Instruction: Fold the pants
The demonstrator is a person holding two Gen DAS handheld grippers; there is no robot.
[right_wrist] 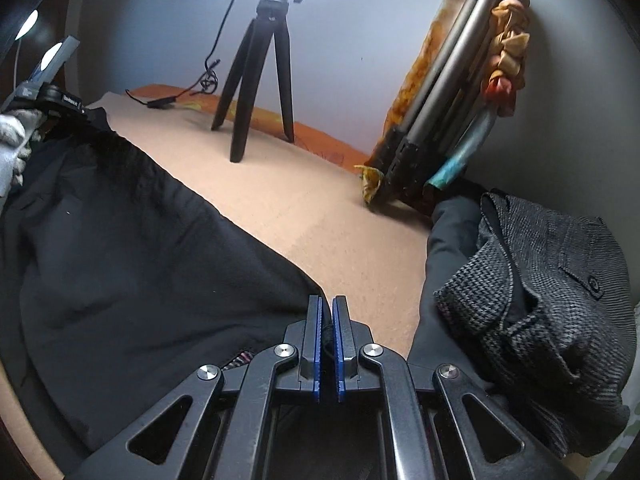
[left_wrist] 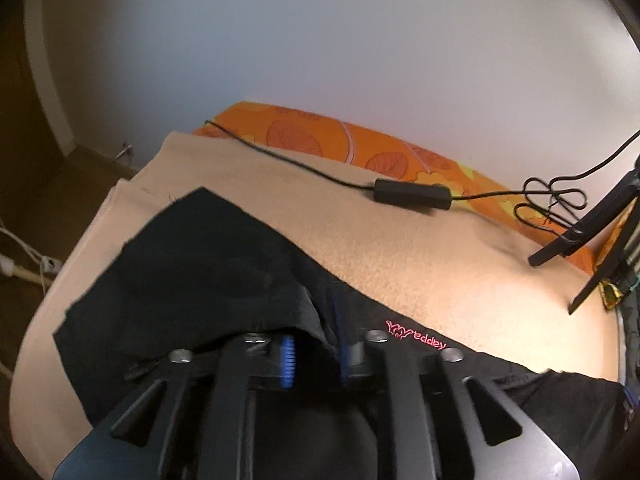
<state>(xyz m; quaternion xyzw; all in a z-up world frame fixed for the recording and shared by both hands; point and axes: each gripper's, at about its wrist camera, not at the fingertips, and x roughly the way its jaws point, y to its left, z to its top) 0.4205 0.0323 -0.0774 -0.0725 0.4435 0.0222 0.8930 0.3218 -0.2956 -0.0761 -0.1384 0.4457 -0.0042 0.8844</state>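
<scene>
The black pants (right_wrist: 132, 248) lie spread on the beige bed cover (left_wrist: 400, 264), flat enough for folding. The right gripper (right_wrist: 327, 312) is closed on a fold of their cloth, likely to carry it over. The left gripper (left_wrist: 314, 354) stands slightly apart over the waist; whether it pinches cloth I cannot tell

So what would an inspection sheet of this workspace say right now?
Surface: beige blanket over an orange patterned sheet.
Job's things: black pants spread on the blanket, red logo showing.
Clutter: small tripod standing, folded tripod against the wall, grey tweed jacket.
Grippers: left gripper open, pants fabric at its tips; right gripper shut, pinching the pants' edge.
Cables: black cable with inline box on the blanket; white cables on the floor.
Surroundings: white wall, dark floor.
</scene>
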